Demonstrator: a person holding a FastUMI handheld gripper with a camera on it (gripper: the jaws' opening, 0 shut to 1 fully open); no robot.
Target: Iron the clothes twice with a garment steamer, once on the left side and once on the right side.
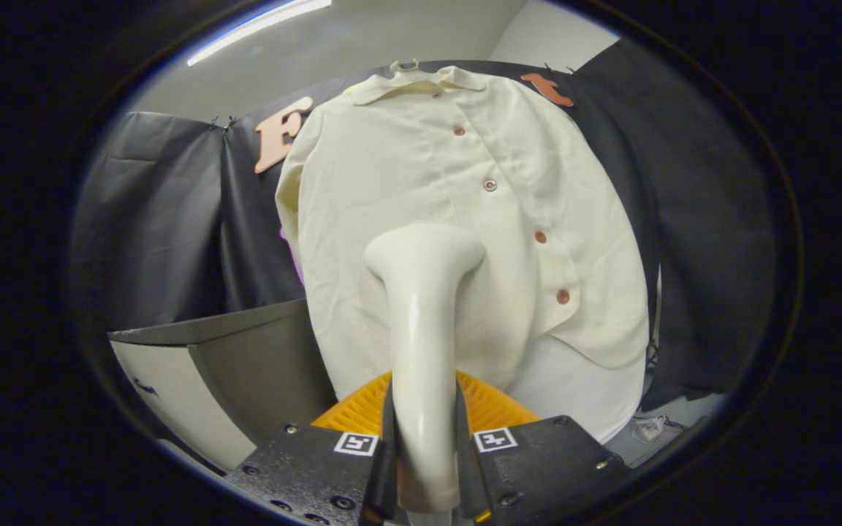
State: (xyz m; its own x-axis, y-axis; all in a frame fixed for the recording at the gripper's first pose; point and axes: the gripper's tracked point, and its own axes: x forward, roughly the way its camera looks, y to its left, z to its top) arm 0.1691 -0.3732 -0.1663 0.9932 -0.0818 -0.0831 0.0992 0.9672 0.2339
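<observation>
While clamped by the tongs [425,453], steamer [421,321] against hanging shirt [465,219].

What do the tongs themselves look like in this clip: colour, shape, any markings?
The tongs have two blocky matte-black fingers with visible screw heads. Each carries a small square black-and-white marker on its top face, near the inner edge. Behind them sits an orange ribbed part. No cables, sleeve or hand can be seen.
</observation>
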